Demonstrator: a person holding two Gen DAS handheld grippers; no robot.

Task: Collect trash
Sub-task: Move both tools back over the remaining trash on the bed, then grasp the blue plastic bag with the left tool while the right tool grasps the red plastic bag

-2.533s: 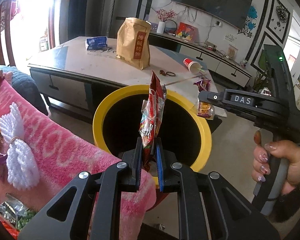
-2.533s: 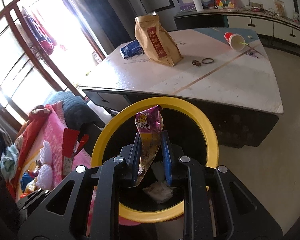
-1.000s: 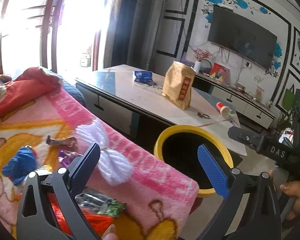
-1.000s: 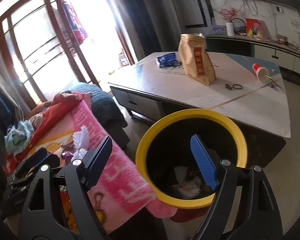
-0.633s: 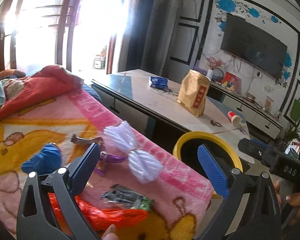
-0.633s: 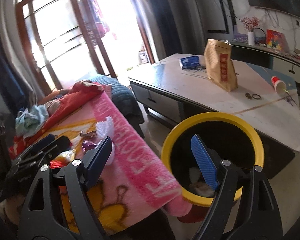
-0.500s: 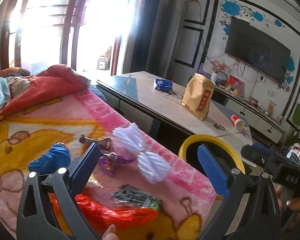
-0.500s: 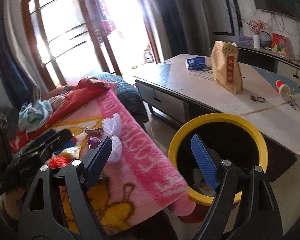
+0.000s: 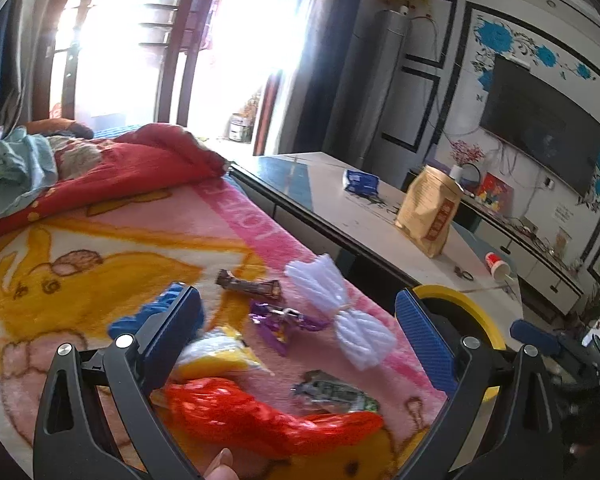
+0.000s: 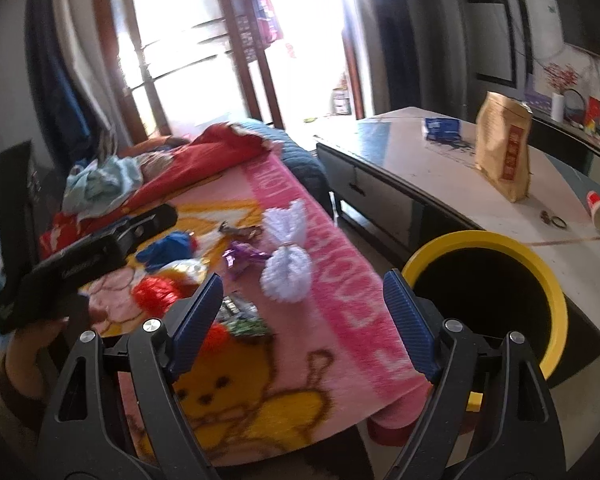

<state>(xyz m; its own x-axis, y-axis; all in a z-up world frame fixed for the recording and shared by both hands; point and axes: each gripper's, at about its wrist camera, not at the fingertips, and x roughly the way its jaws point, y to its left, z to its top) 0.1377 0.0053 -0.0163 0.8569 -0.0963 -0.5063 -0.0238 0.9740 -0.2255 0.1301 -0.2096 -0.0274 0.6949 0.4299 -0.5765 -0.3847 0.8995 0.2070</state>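
Both grippers are open and empty over a pink cartoon blanket (image 9: 260,224) (image 10: 340,312). My left gripper (image 9: 300,332) hovers above a red wrapper (image 9: 260,412), a green-black wrapper (image 9: 336,392), a purple wrapper (image 9: 284,320) and a brown bar wrapper (image 9: 248,286). My right gripper (image 10: 304,320) is near the blanket's front edge, with the green-black wrapper (image 10: 240,318) by its left finger. The yellow-rimmed bin (image 10: 540,264) (image 9: 476,316) stands to the right of the blanket.
A white yarn bow (image 9: 336,316) (image 10: 286,252) and blue yarn (image 10: 168,250) lie among the wrappers. A low table (image 10: 480,200) behind the bin holds a brown paper bag (image 10: 504,148), a blue packet (image 10: 442,128) and a red cup (image 10: 598,206). Crumpled red bedding (image 9: 100,172) lies farther back.
Both grippers dropped their wrappers into the bin, opened, and swung left from over the bin to over the blanket. The wrappers on the blanket now sit between the left fingers.
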